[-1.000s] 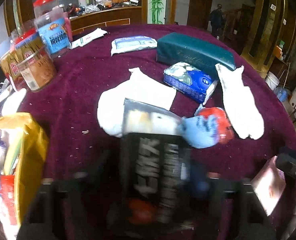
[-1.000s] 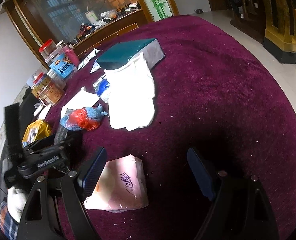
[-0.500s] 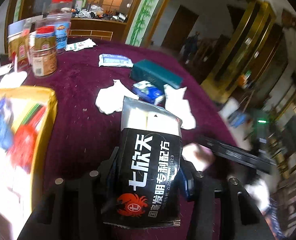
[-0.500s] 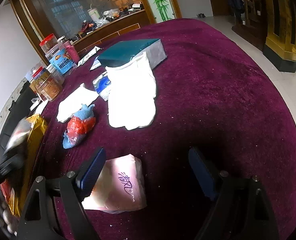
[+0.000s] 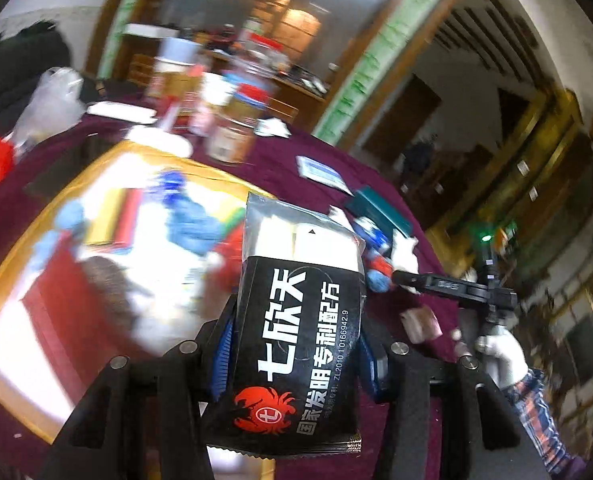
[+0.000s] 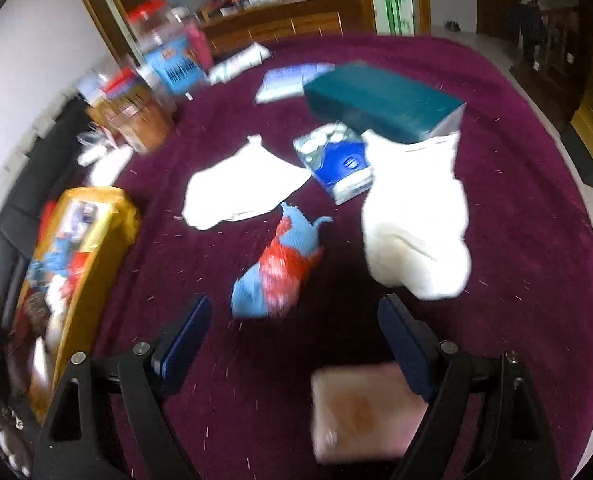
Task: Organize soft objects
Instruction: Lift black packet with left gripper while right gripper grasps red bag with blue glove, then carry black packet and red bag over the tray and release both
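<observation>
While the black packet [image 5: 296, 344] is pinched upright between the blue pads of the left claw [image 5: 296, 356], it is held above the near edge of the yellow box [image 5: 12, 264], whose inside is seen crowded with blurred blue, red and white soft things. White pieces can be seen through the packet's clear top. Behind the box, several jars [image 5: 232, 136] are stood on the purple counter [image 5: 280, 156].

From the right wrist, the right claw [image 6: 292, 332] is seen spread wide with nothing between its pads, held over the counter [image 6: 536, 208]. Just ahead of it a blue and red bundle [image 6: 276, 272] is laid on the cloth. A pink packet [image 6: 360, 416] is lying close under the right finger, at its inner side; whether they touch cannot be told. Farther off, a white cloth [image 6: 240, 188] is spread to the left and a second white cloth [image 6: 416, 224] to the right, with a blue and white pack [image 6: 336, 164] between them. A teal box [image 6: 380, 100] is set behind that pack, its near corner covered by the second cloth. The yellow box [image 6: 96, 248] is placed at the left edge of the counter.
</observation>
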`<state>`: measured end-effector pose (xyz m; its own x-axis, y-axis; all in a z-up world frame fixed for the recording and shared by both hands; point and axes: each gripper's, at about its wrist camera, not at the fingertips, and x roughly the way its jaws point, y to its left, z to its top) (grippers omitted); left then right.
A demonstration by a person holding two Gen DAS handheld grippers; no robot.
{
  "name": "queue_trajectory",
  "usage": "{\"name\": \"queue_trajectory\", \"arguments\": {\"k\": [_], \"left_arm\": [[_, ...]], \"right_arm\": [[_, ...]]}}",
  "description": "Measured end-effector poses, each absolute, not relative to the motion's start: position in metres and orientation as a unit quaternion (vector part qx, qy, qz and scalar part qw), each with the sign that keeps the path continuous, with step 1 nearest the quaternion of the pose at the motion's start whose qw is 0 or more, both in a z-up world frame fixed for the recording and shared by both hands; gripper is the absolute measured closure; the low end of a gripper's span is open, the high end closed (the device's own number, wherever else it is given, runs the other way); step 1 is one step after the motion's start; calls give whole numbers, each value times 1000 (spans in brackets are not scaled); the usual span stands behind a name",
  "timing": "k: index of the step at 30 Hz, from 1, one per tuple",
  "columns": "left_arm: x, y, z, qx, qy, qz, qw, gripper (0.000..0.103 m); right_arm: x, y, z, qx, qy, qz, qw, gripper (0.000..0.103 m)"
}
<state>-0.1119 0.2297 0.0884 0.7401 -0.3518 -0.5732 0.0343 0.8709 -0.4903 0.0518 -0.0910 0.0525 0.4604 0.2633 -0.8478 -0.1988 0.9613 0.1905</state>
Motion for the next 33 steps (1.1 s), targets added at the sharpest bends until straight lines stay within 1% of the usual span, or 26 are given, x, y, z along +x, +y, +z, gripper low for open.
{"name": "queue_trajectory", "arguments": {"k": [1, 2, 3, 6, 12, 18, 23, 25, 27, 28, 30, 33], "left_arm": [[-117, 241, 88, -234, 343, -97, 904, 50], [-119, 249, 88, -235, 343, -88, 905, 50], [-122, 258, 88, -236, 343, -77, 906, 50], [-127, 286, 89, -245, 344, -52, 905, 50], [-104, 320, 89, -248, 359, -28, 899, 50], [-45, 341, 74, -261, 404, -15, 877, 50], [1, 351, 55, -265, 436, 13, 860, 50], [13, 356, 44, -277, 445, 20, 852, 48], [18, 359, 32, -297, 453, 28, 840, 40], [19, 359, 31, -303, 454, 28, 837, 40], [19, 356, 33, -303, 454, 23, 838, 31], [5, 351, 48, -305, 433, 8, 848, 31]], "right_arm": [[62, -85, 46, 31, 513, 128, 848, 24], [66, -82, 41, 32, 519, 123, 845, 34], [75, -77, 34, 33, 528, 118, 840, 49], [85, -68, 20, 28, 541, 111, 834, 73], [75, -60, 33, 21, 506, 117, 854, 74], [42, -35, 73, 24, 474, 181, 861, 73], [9, 6, 89, -2, 470, 250, 846, 73], [-3, 24, 91, -11, 472, 276, 837, 73], [-14, 41, 90, -18, 476, 303, 826, 73], [-18, 52, 88, -21, 478, 314, 820, 73], [-32, 70, 85, -31, 483, 341, 806, 73], [-55, 95, 83, -51, 487, 375, 787, 73]]}}
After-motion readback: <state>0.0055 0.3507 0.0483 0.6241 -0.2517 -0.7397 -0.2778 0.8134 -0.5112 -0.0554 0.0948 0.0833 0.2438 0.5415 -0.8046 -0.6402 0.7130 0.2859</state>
